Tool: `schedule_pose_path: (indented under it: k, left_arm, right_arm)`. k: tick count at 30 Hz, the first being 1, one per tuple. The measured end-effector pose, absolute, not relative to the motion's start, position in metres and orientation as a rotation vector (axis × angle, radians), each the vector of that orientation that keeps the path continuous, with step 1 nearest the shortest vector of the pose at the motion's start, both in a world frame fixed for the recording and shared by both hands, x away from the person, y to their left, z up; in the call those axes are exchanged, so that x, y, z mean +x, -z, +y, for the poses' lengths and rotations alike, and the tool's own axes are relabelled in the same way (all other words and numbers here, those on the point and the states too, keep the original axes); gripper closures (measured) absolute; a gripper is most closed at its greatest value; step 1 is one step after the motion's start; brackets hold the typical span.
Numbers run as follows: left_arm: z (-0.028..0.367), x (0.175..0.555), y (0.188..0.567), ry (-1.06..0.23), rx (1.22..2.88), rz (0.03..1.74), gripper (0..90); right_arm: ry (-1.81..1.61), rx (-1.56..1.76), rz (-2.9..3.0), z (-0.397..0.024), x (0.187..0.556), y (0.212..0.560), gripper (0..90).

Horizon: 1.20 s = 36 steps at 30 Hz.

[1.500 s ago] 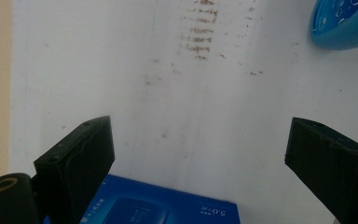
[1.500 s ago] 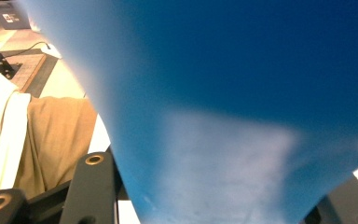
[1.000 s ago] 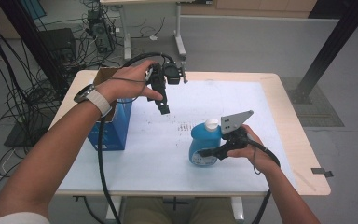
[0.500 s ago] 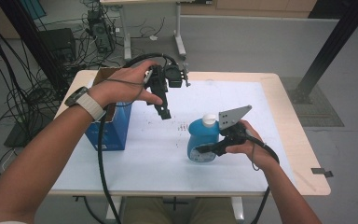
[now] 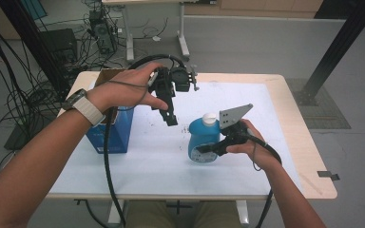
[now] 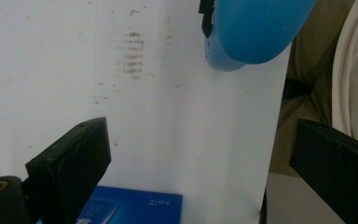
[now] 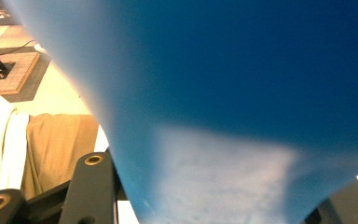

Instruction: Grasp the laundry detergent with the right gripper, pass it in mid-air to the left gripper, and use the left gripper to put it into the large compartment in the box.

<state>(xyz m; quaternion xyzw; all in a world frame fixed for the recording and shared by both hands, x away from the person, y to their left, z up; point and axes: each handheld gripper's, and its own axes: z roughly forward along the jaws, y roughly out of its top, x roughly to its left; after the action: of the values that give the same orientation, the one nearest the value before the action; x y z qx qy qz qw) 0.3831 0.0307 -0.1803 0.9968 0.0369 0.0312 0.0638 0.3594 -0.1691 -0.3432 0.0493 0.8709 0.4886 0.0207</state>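
A blue bottle (image 5: 203, 140) with a white cap (image 5: 209, 118) stands on the white table top (image 5: 275, 118), right of the middle. My right gripper (image 5: 208, 150) is shut on its lower body from the right. In the right gripper view the bottle (image 7: 242, 93) sits between the two jaws. My left gripper (image 5: 170, 118) hangs above the table, left of and behind the bottle, pointing down. It is open and its jaws stand wide apart with nothing between them (image 6: 200, 154). Beyond them is the bottle's base (image 6: 256, 28).
A blue box (image 5: 115, 133) stands at the table's left side, below my left forearm, and its top shows in the left gripper view (image 6: 130, 210). A brown cardboard box (image 5: 108, 76) sits behind it. Cables and table legs lie on the floor beyond.
My left hand has shifted a little and risen slightly with its open gripper. The right gripper keeps its hold on the bottle and has hardly moved.
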Motion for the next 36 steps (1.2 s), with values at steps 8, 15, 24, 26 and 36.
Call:
schedule_pose_path:
  k: [8, 15, 24, 26, 36]
  left_arm:
    - [0.024, 0.375, 0.176, -0.085, 3.007, 0.092, 5.9]
    - [0.021, 0.37, 0.175, -0.084, 3.011, 0.085, 5.9]
    - [0.018, 0.366, 0.175, -0.081, 3.012, 0.072, 5.9]
    - [0.017, 0.366, 0.175, -0.08, 3.013, 0.073, 5.9]
    - [0.014, 0.366, 0.176, -0.062, 3.014, 0.072, 5.6]
  right_arm:
    - [-1.504, 0.148, 2.697, -0.165, 0.361, 0.34, 43.9]
    - [-1.501, 0.151, 2.7, -0.16, 0.363, 0.339, 43.9]
    - [-1.504, 0.14, 2.707, -0.155, 0.363, 0.337, 43.9]
    - [-1.505, 0.138, 2.707, -0.153, 0.363, 0.336, 43.9]
    - [-1.506, 0.128, 2.715, -0.145, 0.364, 0.335, 43.9]
